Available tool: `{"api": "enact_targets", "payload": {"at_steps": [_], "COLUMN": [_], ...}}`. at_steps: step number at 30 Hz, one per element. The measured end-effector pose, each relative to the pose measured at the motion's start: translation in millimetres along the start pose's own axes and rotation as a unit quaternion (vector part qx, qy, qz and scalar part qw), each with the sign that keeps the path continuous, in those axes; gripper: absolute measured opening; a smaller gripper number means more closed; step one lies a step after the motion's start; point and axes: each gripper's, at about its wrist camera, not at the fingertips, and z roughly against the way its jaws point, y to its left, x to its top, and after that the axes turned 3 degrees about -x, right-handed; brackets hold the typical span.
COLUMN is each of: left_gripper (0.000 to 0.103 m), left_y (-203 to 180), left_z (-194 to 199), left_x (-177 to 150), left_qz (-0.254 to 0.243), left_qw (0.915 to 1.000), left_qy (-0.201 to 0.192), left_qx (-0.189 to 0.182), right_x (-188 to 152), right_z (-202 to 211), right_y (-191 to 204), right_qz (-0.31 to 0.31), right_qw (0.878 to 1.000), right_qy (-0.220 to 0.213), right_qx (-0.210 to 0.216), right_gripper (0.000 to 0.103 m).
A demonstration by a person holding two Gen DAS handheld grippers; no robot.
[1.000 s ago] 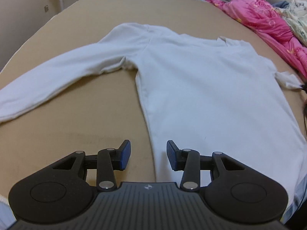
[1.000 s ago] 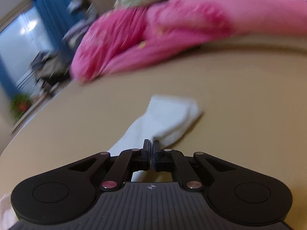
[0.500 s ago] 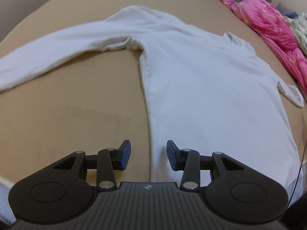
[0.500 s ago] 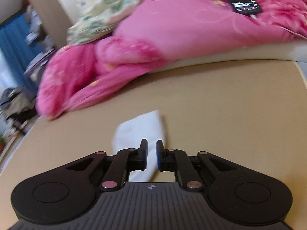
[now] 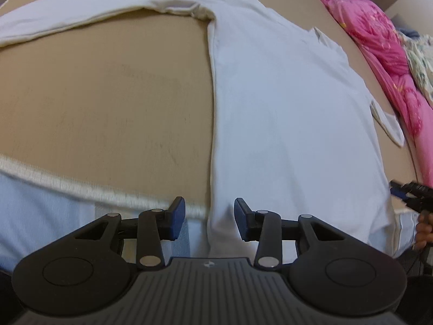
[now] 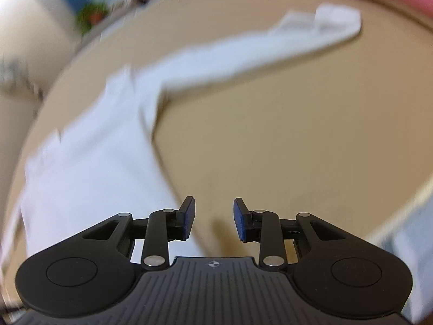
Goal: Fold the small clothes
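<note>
Shirt: a white long-sleeved cotton shirt (image 5: 284,113) lies flat on the tan flat bed sheet (image 5: 108,103). Its body is spread out smooth.
Shirt sleeves: in the left wrist view one long sleeve (image 5: 81,8) sticks out sideways from the shirt's shoulder and lies flat on the sheet. In the right wrist view the other sleeve (image 6: 243,48) sticks out the other way, with its cuff (image 6: 338,21) at the far end.
Shirt bottom: the bottom edge of the shirt hangs a little over the near edge of the sheet, right under the left gripper.
Left gripper: the black left gripper with blue pads (image 5: 209,218) hangs over the shirt's bottom corner. Its fingers are apart and let go. The shirt's side edge runs under the gap, but the pads do not pinch it.
Right gripper: the black right gripper with blue pads (image 6: 213,218) is just beside the shirt's other side edge, over bare sheet. Its fingers are opening and nothing is between them. This view is blurry.
Pink blanket: a bright pink flowery blanket (image 5: 384,62) is bunched up past the shirt's far sleeve, near its cuff.
Hand: part of a person's hand (image 5: 423,230) shows beside the shirt's bottom edge, holding the right gripper.
</note>
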Motion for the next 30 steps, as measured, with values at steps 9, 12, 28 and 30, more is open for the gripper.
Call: {"api": "enact_targets", "payload": {"at_steps": [9,12,28,30], "left_gripper": [0.006,0.005,0.013,0.020], "left_y": [-20,-20,-12,-20], "left_z": [-2,15,63,66], "left_x": [-23,-24,-33,-29], "left_qz": [-0.055,-0.072,-0.118,-0.128], "left_qw": [0.9982,0.9972,0.9888,0.9868], "left_qy": [0.014,-0.010,-0.077,-0.097], "left_qx": [0.016,0.019,0.048,0.022], "right_x": [-56,-59,-77,-80], "right_z": [13,18,68,78], "right_y": [23,21,18,32], "right_qz": [0.076,0.060,0.024,0.061], "right_qw": [0.996,0.998,0.994,0.990], "right_qy": [-0.009,-0.006,-0.054,-0.096], "right_qx": [-0.039,-0.021,-0.094,-0.081], "right_gripper": [0.032,0.005,0.012,0.019]}}
